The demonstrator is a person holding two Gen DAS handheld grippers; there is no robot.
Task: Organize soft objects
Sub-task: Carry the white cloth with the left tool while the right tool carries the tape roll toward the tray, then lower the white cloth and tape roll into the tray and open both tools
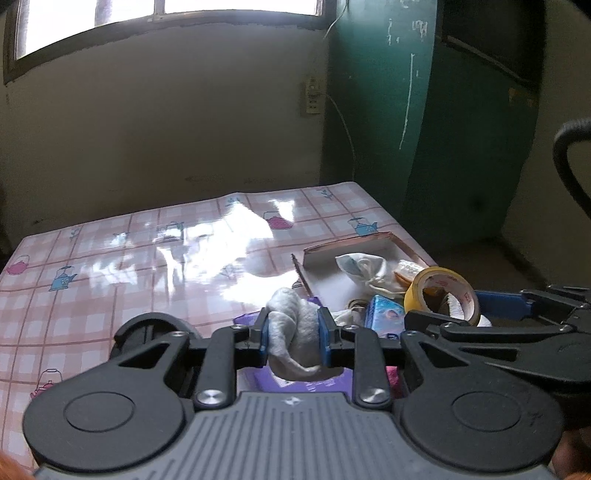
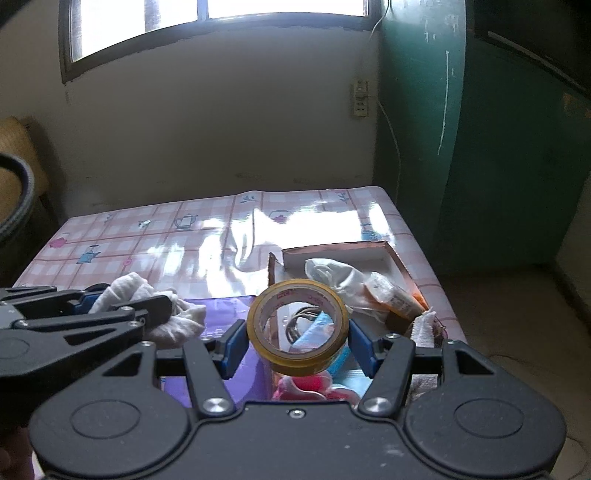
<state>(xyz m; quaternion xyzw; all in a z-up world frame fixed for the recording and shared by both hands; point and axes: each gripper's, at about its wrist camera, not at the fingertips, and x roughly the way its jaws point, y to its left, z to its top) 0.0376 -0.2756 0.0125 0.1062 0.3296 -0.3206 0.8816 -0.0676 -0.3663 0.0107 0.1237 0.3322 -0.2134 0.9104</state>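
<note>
Right wrist view: right gripper (image 2: 297, 341) half-open around yellow tape roll (image 2: 297, 329), red print perhaps unreadable.

Bright window (image 2: 221, 22), perhaps green door (image 2: 517, 147)

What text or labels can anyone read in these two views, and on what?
None can be read outright.
Tape roll, held in the right gripper: red print on the inner core, blurred.
Purple pack: white print, too small.
Blue pack: a picture and marks, unreadable.
Orange wrapper in the box: small print, blurred.
Green door: chalk scribbles, illegible.
</note>
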